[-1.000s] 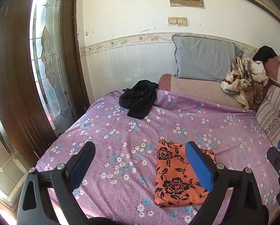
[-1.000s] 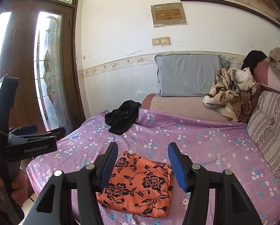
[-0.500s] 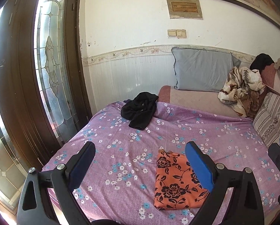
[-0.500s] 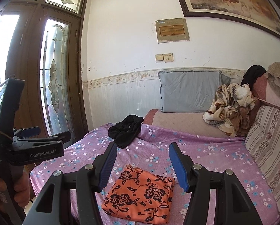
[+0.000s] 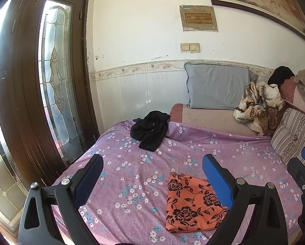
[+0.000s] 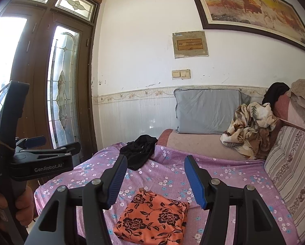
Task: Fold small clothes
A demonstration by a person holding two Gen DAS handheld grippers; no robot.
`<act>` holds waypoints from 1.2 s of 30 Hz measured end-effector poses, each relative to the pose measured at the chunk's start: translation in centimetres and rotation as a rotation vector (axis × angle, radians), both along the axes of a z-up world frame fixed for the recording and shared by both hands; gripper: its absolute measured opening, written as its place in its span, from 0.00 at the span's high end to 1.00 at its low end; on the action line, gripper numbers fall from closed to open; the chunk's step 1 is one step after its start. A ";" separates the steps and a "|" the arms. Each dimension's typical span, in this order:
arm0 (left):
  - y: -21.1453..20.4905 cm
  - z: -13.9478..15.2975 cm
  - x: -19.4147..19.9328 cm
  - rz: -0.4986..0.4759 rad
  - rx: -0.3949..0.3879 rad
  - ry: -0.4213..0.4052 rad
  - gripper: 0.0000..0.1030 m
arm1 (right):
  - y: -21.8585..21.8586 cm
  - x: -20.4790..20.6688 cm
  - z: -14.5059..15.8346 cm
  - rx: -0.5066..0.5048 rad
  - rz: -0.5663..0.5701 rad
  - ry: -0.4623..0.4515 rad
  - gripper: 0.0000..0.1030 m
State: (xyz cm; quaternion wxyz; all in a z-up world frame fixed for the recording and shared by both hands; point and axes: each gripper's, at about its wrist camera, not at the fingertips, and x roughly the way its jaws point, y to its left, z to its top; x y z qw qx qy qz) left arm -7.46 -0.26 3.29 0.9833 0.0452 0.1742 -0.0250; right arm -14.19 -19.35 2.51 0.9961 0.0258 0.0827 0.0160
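Both grippers, left [image 5: 152,172] and right [image 6: 154,175], rising with jaws wide and empty; folded orange black-flowered cloth [image 6: 152,218] sinking lower in frame.

Both the left gripper [image 5: 152,171] and the right gripper [image 6: 154,175] have lifted higher above the folded orange cloth [image 6: 152,218], jaws empty.

the left gripper [image 6: 50,143], seen side-on from the right wrist view, carries "genrobot.ai" in pale letters on its black body. small white print runs down its handle, too fine to read. nothing else is legible.
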 end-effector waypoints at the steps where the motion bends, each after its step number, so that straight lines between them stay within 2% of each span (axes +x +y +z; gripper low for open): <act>1: 0.1 0.3 0.0 0.002 -0.002 -0.003 0.05 | 0.0 0.0 0.3 -0.002 -0.001 -0.003 0.39; 7: 1.1 1.0 -0.2 0.015 -0.019 -0.007 0.04 | 1.0 -0.3 1.3 -0.023 0.000 -0.013 0.37; 12: 2.1 0.4 -0.1 0.034 -0.009 -0.003 0.01 | 1.8 0.2 0.8 -0.042 0.004 0.013 0.37; 23: 3.2 -4.1 0.1 0.003 0.023 0.143 0.01 | 1.7 0.3 -2.5 -0.061 -0.024 0.170 0.37; 28: 3.3 -5.0 0.2 0.010 0.026 0.172 0.01 | 1.5 0.1 -2.3 -0.074 -0.034 0.175 0.37; 36: 3.0 -5.0 1.3 0.011 0.027 0.171 0.01 | 2.0 1.7 -2.6 -0.063 -0.010 0.188 0.37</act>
